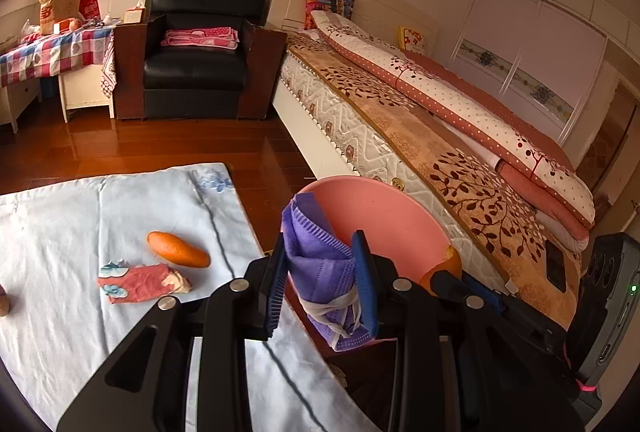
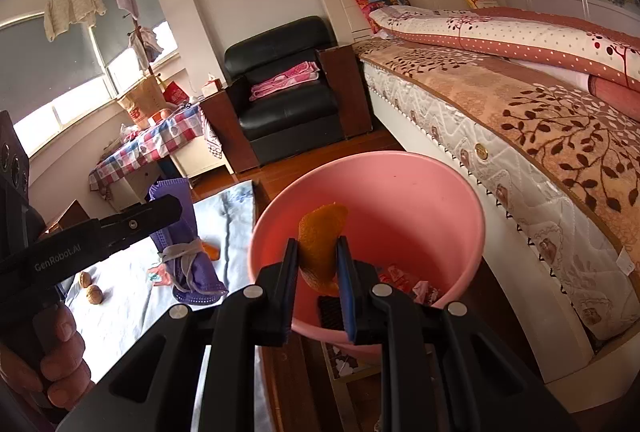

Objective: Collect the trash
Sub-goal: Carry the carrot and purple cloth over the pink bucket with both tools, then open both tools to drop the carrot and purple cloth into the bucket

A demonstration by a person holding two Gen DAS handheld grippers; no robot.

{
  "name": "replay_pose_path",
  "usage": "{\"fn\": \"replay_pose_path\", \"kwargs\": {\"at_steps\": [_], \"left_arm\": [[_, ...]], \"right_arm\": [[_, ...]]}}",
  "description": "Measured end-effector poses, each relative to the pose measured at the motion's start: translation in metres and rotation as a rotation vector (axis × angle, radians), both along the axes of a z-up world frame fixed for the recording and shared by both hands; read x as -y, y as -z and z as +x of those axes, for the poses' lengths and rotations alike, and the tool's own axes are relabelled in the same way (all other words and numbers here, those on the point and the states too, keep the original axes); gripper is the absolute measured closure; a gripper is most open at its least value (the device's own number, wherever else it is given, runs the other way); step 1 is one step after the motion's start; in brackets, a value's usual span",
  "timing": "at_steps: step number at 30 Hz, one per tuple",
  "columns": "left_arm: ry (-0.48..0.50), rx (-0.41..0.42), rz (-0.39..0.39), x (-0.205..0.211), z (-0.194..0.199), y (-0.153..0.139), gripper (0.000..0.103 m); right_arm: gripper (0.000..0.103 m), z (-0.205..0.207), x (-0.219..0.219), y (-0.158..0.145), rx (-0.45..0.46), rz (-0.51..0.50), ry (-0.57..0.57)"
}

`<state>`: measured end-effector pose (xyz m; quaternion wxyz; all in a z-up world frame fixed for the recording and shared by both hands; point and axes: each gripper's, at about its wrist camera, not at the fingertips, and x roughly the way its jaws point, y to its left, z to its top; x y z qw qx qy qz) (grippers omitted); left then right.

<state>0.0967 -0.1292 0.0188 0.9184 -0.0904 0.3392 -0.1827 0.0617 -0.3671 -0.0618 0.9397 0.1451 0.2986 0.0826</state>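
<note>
Left gripper (image 1: 324, 284) clamps a folded purple face mask (image 1: 320, 264), centre frame, before the pink basin (image 1: 396, 208). Right gripper (image 2: 318, 282) grips an orange peel (image 2: 320, 244) over that basin, lower centre.

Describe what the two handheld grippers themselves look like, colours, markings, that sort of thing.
Both are matte black plastic. The left gripper and the right gripper each have two angular arms with silver round pivot bolts and blue ribbed finger pads. The right wrist view shows white "GenRobot.AI" lettering on the left one's side.
</note>
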Motion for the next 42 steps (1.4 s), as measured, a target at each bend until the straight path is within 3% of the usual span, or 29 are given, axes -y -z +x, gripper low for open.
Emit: {"fn": "replay_pose_path", "kwargs": {"at_steps": [24,36,42], "left_arm": [[0.049,-0.036,0.058,0.046,0.03,0.032,0.071],[0.028,-0.075,0.041,0.041,0.034,0.037,0.051],[0.031,-0.072,0.044,0.039,0.032,0.035,0.051]], "right_arm": [[0.085,0.021,0.027,0.021,-0.046,0.046,0.034],[0.085,0.024,0.028,0.026,-0.053,0.06,0.034],[0.084,0.025,0.029,0.03,-0.056,0.063,0.034]]}}
